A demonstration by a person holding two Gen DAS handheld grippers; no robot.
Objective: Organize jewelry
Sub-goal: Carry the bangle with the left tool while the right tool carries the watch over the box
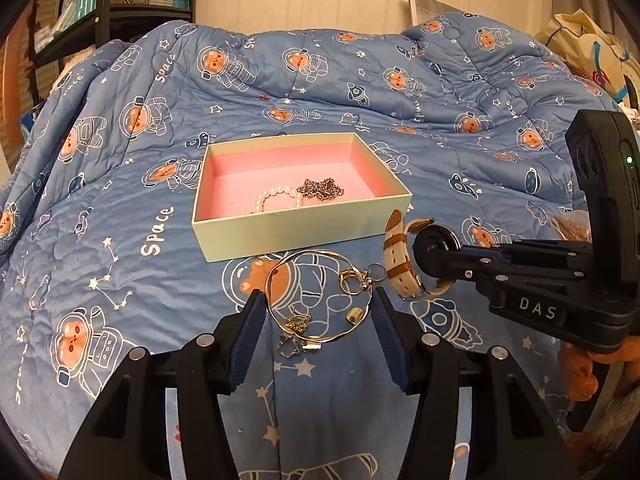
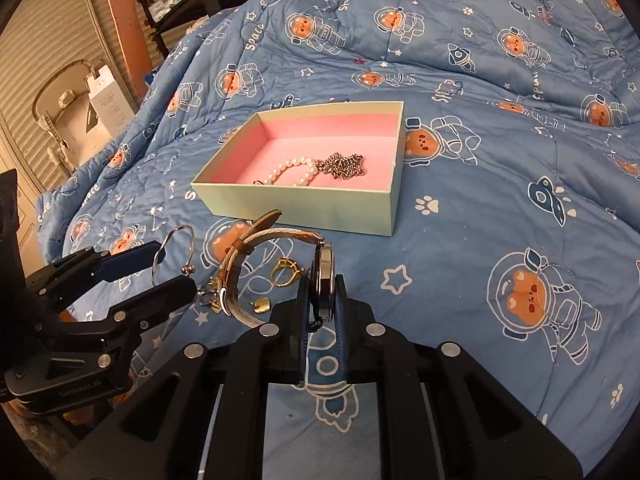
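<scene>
In the box (image 1: 280, 236), two pieces; right tongs (image 2: 323, 300) clamp one watch (image 2: 325, 276), left tongs (image 1: 318, 312) grip one bangle (image 1: 320, 296).

left hand-held gripper (image 1: 318, 312): black, blue pads, silver screws | right hand-held gripper (image 2: 322, 300): black, "DAS" lettering
</scene>
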